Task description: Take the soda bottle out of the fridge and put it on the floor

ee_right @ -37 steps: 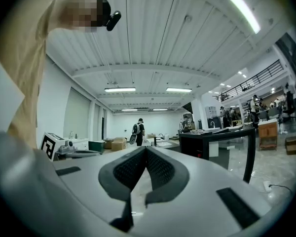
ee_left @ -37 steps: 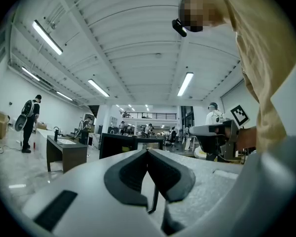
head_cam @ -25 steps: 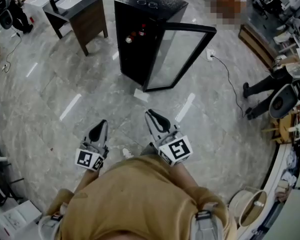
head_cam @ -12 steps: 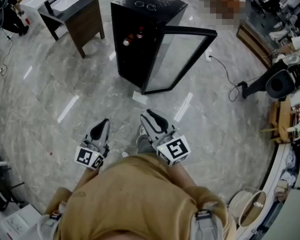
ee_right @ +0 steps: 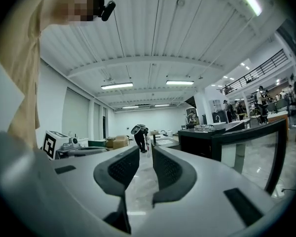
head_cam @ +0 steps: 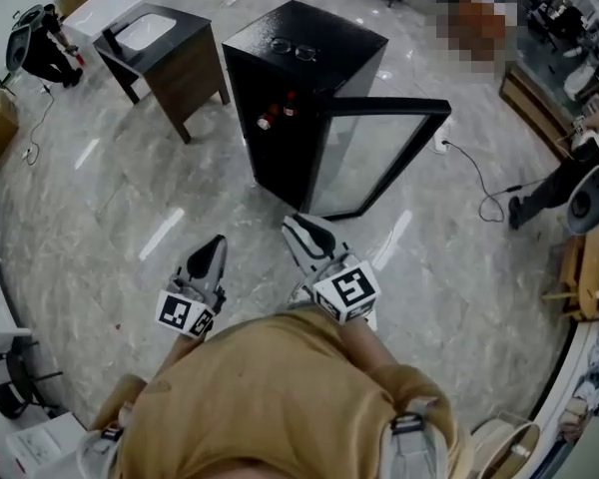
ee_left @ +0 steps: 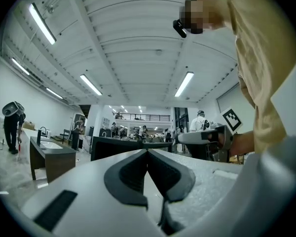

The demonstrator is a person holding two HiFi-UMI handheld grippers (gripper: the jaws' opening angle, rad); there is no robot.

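Observation:
The black fridge (head_cam: 301,63) stands ahead with its glass door (head_cam: 374,158) swung open to the right. Inside it, bottles with red caps (head_cam: 267,121) lie on the shelves; I cannot tell which is the soda bottle. Both grippers point level towards the fridge, a short way off it. My left gripper (head_cam: 213,250) is shut and empty, its pads (ee_left: 138,169) meeting. My right gripper (head_cam: 301,230) hangs near the door's lower edge; its jaws have just opened and eased back a little, leaving a narrow gap (ee_right: 146,154) with nothing in it.
A dark wooden stand with a white basin (head_cam: 165,38) is left of the fridge. A cable runs to a floor socket (head_cam: 444,146) right of the door. A person in black (head_cam: 564,183) works at the right, a robot (head_cam: 40,43) at the far left.
I have walked closer to the fridge, so both grippers have advanced toward it. The right gripper now reaches near the door's bottom corner.

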